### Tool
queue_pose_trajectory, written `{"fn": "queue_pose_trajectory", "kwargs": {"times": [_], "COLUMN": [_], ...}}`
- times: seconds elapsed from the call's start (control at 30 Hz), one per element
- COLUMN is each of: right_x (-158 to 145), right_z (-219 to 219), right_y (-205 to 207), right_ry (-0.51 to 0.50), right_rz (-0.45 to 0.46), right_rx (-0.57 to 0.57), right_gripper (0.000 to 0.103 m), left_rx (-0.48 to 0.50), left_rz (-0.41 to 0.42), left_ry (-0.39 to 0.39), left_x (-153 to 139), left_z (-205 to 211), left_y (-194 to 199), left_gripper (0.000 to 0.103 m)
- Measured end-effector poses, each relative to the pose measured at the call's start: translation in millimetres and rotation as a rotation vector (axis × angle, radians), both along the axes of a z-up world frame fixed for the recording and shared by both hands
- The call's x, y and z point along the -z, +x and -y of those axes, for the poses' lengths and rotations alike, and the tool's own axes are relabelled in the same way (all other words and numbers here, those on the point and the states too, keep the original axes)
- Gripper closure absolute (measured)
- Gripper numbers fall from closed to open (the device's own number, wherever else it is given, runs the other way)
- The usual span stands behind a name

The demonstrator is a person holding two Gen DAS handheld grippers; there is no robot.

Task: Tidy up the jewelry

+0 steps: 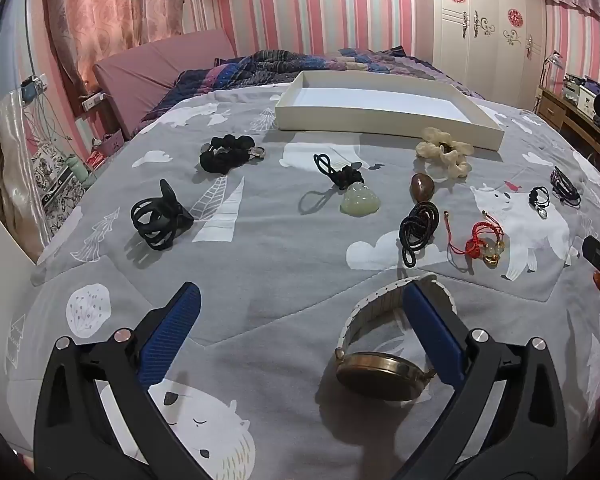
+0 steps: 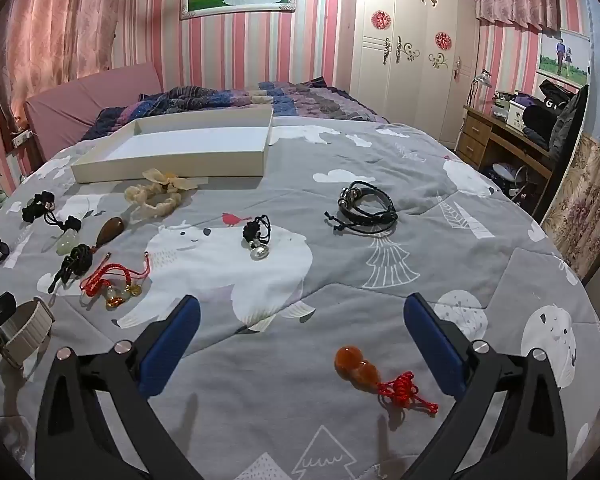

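Jewelry lies spread on a grey bedspread. My left gripper is open; its right finger reaches through the white band of a bronze-faced watch. My right gripper is open and empty above an orange gourd pendant with a red knot, which lies near its right finger. A white tray stands empty at the far side; it also shows in the right wrist view. A jade pendant, a red cord charm and a black leather bracelet lie between.
A black claw clip, black scrunchie, cream scrunchie, brown stone pendant and a silver charm on black cord lie on the bed. A folded quilt is behind the tray. A desk stands at the right.
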State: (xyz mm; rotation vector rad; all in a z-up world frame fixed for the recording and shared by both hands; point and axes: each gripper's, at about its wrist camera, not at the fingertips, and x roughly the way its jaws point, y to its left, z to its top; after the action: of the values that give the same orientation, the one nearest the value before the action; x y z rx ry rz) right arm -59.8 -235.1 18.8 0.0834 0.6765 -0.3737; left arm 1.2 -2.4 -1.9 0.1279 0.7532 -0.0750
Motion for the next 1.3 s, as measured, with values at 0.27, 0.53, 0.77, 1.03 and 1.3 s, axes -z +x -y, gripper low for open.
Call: {"fn": "queue_pose_trajectory", "kwargs": {"times": [0.27, 0.53, 0.77, 1.03, 1.3], "right_x": [-0.4, -1.5, 2.3, 2.3, 2.7], "right_z": [0.4, -1.8, 2.1, 1.5, 2.0], "right_y": [-0.9, 0.6, 0.0, -0.2, -0.1], "right_ry": [0.001, 0.003, 0.004, 0.004, 0.005], "right_rz": [0.000, -0.006, -0.010, -0.011, -0.013], "right_rx": [-0.001, -0.001, -0.002, -0.002, -0.002], "right_gripper": [0.002, 0.002, 0.002, 0.002, 0.002], "left_rx": [-0.001, -0.002, -0.003, -0.003, -0.003], "left_rz": [-0.003, -0.006, -0.008, -0.008, -0.008], "left_ry": [-0.005, -0.010, -0.012, -0.013, -0.013], "left_x": [0.3, 0.5, 0.0, -0.1, -0.1], "left_z": [-0.3, -1.3, -1.7, -2.0, -1.9], "left_y": [-0.1, 1.1, 1.5, 1.7, 1.6], "left_gripper": [0.003, 0.003, 0.003, 0.003, 0.003]}}
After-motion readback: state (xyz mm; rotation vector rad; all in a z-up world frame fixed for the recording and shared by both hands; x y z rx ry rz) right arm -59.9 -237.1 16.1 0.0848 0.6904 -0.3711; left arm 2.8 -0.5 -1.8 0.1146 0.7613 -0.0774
